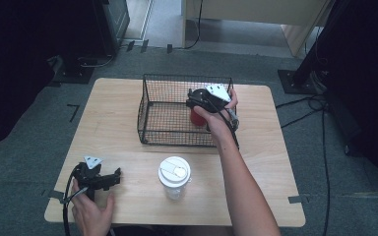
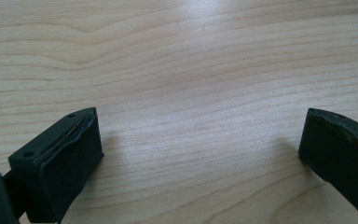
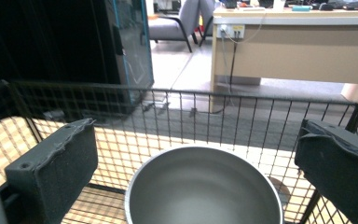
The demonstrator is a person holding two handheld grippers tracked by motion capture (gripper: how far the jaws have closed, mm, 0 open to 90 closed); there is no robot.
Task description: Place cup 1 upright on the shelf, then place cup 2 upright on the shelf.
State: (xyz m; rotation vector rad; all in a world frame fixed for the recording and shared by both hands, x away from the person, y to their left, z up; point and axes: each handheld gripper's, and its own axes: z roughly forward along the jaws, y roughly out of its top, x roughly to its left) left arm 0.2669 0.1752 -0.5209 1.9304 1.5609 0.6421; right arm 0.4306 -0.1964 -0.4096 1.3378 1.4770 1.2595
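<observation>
**Red cup set down in the wire basket, right jaws spread wide**

I have the right gripper point(image 1: 195, 103) inside the wire basket point(image 1: 150, 105), hanging just above the red cup point(image 1: 195, 118). The cup stands upright on the basket floor, toward the basket's right side. In the right gripper view I look straight into the cup point(image 3: 203, 186): a grey, metallic-looking inside with a thin round rim, and my 2 jaws stand wide on either side of it, clear of the rim and pressing on nothing. So the cup is free.

My judgement on handling: it looks like a rigid, thin-walled metal cup, empty, so light and easy to tip. The wall should be smooth and likely slippery under the pads, and it will not give. If I take it again, I would close across the full width below the rim, with the pads square on opposite walls, or pinch 1 wall over the rim. The basket mesh stands close behind it, so I must come straight down and lift straight up.

The left gripper point(image 1: 103, 181) rests low over the table point(image 1: 123, 98) at the near left, its jaws apart over bare wood point(image 2: 191, 93) and empty. The white lidded cup point(image 1: 174, 177) stands on the table in front of the basket, well apart from both grippers.
</observation>
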